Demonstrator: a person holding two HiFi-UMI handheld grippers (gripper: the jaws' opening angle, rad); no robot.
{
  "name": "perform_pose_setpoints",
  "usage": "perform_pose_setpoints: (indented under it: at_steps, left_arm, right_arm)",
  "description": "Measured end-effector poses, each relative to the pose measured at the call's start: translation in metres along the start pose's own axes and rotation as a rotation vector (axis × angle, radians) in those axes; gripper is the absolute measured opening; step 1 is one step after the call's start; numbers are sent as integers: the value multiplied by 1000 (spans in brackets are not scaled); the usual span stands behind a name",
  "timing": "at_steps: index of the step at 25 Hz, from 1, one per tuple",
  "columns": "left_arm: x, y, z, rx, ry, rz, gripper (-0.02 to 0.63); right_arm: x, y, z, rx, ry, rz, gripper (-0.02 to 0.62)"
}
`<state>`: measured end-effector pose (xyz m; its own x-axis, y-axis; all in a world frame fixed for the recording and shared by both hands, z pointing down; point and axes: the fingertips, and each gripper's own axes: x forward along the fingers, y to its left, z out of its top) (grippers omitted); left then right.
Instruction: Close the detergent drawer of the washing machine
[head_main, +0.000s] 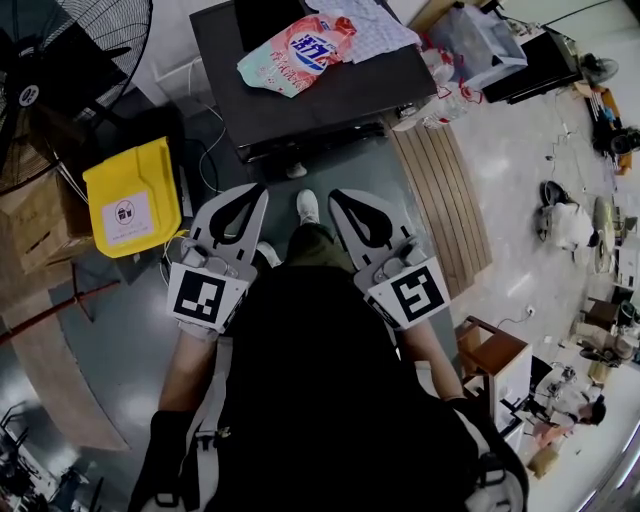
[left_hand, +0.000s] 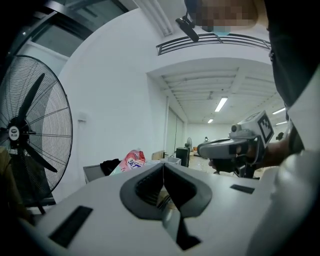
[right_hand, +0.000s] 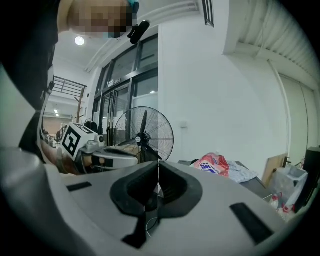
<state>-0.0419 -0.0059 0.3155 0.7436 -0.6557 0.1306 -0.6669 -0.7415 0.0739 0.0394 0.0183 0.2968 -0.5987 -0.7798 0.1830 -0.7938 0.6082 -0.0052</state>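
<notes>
A dark, flat-topped unit (head_main: 330, 95), seemingly the washing machine, stands ahead of me on the floor, seen from above. Its front and any detergent drawer are hidden. On top lie a pink detergent bag (head_main: 297, 52) and a cloth (head_main: 372, 30). Both grippers are held up side by side in front of my body, well short of the unit. The left gripper (head_main: 252, 192) is shut with nothing in it; its jaws meet in the left gripper view (left_hand: 163, 166). The right gripper (head_main: 338, 196) is shut and empty too (right_hand: 158, 163). The bag shows in both gripper views (left_hand: 131, 161) (right_hand: 212, 164).
A large black floor fan (head_main: 55, 80) stands at the left, with a yellow bin (head_main: 130, 195) beside it. Wooden boards (head_main: 440, 190) lie to the right of the unit, and a wooden crate (head_main: 492, 356) sits by my right side. Clutter lines the far right.
</notes>
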Motion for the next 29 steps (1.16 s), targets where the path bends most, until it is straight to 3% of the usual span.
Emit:
perform_pose_setpoints:
  at_steps: [20,29]
  left_arm:
    - [-15,-3,-11,-24,-12,16,11]
    - [-16,-4,-8,-49,-46,-22,11]
  right_arm:
    - [0,13,-27,86,44,29,15]
    - [8,20,-30,84,64,44,15]
